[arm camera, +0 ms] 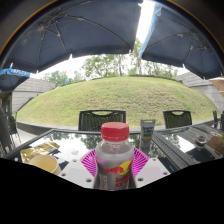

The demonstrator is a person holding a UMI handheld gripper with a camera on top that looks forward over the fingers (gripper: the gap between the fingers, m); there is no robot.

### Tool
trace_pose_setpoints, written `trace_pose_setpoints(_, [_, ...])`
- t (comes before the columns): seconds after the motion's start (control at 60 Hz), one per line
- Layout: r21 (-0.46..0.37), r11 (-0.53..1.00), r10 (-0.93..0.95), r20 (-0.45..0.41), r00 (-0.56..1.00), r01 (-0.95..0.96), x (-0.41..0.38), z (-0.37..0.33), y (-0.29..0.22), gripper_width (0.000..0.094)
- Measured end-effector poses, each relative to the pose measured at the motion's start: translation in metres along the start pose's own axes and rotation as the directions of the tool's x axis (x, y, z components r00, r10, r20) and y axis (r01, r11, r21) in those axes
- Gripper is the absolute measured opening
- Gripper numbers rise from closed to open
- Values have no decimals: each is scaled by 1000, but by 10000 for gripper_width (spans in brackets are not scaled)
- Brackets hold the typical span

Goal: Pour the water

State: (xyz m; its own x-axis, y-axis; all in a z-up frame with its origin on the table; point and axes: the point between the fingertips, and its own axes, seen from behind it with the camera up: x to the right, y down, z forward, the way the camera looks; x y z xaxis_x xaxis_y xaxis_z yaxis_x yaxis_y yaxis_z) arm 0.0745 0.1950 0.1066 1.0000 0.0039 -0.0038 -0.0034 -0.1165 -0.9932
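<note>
Clamping a red-capped bottle (115, 160), the gripper (115, 163) sits above the glass table (70, 148), a cup (147, 128) beyond.

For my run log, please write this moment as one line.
gripper: shut on clear plastic bottle with red cap | bottle: upright, capped | small cup: beyond, on glass table

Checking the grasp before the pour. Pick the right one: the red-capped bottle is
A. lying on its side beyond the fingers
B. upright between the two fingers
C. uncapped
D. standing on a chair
B: the bottle stands upright with its red cap on, the gripper's pink pads at either side of it.
</note>
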Motion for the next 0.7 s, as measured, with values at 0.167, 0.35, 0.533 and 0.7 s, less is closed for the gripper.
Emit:
trace_pose_setpoints(0.167, [41, 998, -44, 8, 999, 43, -7, -10, -3, 416])
trace_pose_setpoints(0.35, [-91, 995, -32, 3, 999, 33, 0, -7, 16, 695])
trace_pose_setpoints(0.533, [-107, 991, -82, -3, 997, 81, 1, -63, 17, 834])
trace_pose_setpoints(0.7, [-83, 985, -150, 43, 988, 154, -37, -145, 17, 834])
